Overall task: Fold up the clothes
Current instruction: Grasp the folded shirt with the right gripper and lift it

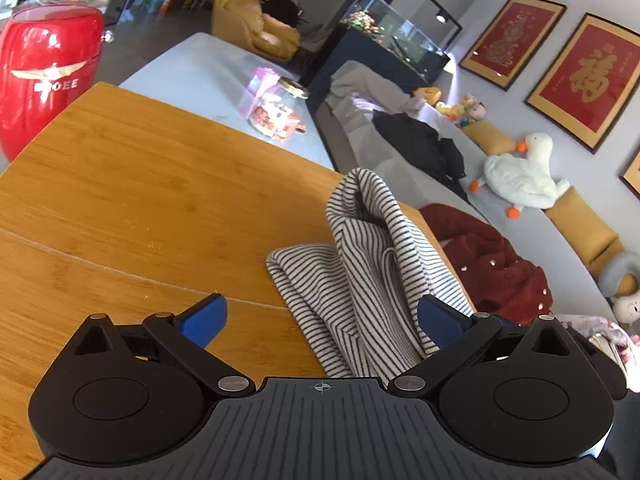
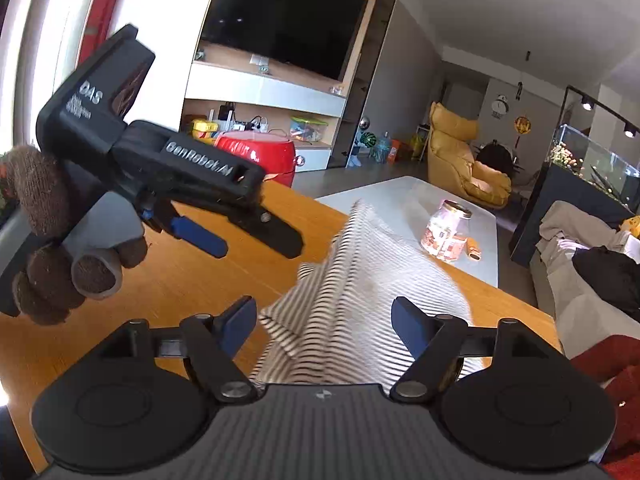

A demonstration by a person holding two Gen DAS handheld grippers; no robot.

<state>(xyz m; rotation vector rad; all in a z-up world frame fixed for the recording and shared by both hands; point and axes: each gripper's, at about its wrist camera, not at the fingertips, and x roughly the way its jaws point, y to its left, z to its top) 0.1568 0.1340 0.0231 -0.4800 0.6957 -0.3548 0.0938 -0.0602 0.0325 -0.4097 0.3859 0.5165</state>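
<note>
Striped garment [image 1: 368, 280] heaped at the wooden bench's [image 1: 120, 200] right edge, long axis running away; right gripper [image 2: 324, 326] nearer, straddling it, left gripper [image 1: 320, 320] alongside; both fingers spread, unpinched.

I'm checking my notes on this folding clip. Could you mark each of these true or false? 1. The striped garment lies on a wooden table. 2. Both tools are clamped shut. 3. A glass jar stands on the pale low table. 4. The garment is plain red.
1. The striped garment lies on a wooden table: true.
2. Both tools clamped shut: false. The left tool and right tool stand open, gripping nothing.
3. A glass jar stands on the pale low table: true.
4. Plain red: false. It is black-and-white striped.
</note>
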